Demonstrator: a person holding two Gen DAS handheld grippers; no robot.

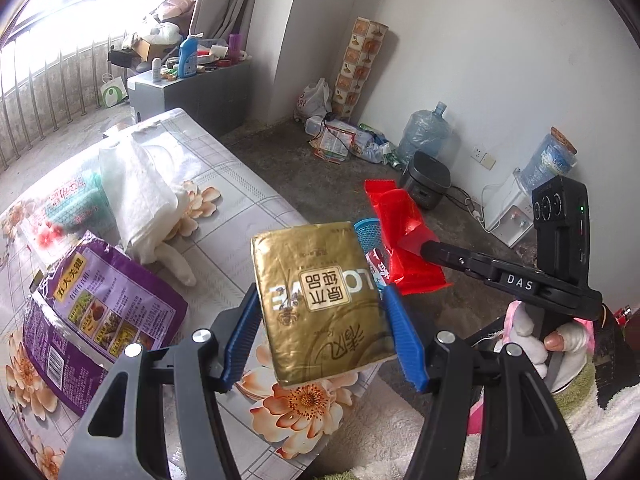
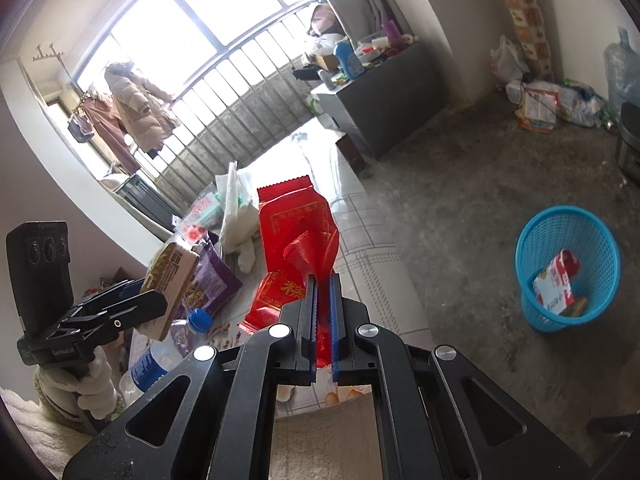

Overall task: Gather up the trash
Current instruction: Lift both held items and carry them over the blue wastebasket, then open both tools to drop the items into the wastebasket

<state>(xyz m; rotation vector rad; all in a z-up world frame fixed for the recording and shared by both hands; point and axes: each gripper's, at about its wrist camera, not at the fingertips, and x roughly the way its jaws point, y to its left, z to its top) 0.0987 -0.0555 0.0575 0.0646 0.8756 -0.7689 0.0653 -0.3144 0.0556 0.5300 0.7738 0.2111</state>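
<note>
Right in front of your left lens, the left gripper [image 1: 324, 320] has its blue pads pressed on both sides of a gold tissue pack [image 1: 320, 300], lifted clear of the table. Your right gripper [image 2: 323, 312] has its jaws nearly together, pinching a crumpled red wrapper [image 2: 296, 248], also held up in the air.

Now the room, biggest first. A bare grey concrete floor [image 2: 460, 208] spreads out on the right side, meeting a white wall [image 1: 500, 60]. Behind the table, a big barred window [image 2: 192, 40] glares bright, with coats hanging at its left. A dark cabinet [image 2: 380, 92] stands by the window, cluttered on top.

The table under you wears a floral cloth [image 1: 224, 208]. On it you've got a purple snack bag [image 1: 104, 308], a white paper roll [image 1: 140, 196] beside it, and a plastic bottle with a blue cap [image 2: 160, 352] near the table's edge.

On the floor, the blue basket [image 2: 568, 268] stands well apart from the table, with a red-and-white carton [image 2: 556, 280] inside. Along the far wall sit a water jug [image 1: 424, 132], a black rice cooker [image 1: 428, 180] and a pile of litter [image 1: 348, 140].
</note>
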